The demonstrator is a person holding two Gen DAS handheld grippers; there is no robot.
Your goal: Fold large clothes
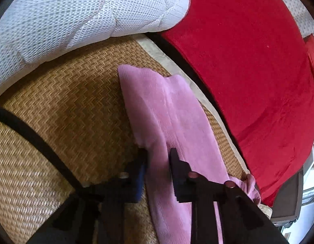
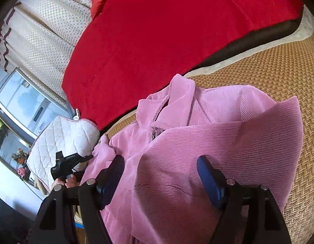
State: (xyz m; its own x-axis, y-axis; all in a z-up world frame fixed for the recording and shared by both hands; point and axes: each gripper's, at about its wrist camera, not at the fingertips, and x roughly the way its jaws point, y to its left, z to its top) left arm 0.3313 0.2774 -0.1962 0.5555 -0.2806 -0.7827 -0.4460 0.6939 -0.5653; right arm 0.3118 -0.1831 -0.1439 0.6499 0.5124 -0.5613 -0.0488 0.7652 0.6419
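Left wrist view: left gripper (image 1: 158, 155) angled steeply down, fingers nipped together on a strip of the pink jacket (image 1: 173, 109), probably a sleeve, ready to carry it over. It lies on the woven mat (image 1: 61, 93).

Right wrist view: right gripper (image 2: 160, 167) tilted down above the jacket body, fingers spread, holding nothing; likely waiting to pin the fold.

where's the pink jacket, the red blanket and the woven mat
pink jacket (image 2: 228, 138), right wrist view, on the folded ribbed panel
red blanket (image 2: 167, 40), right wrist view, on its flat middle
woven mat (image 1: 75, 93), left wrist view, on bare weave
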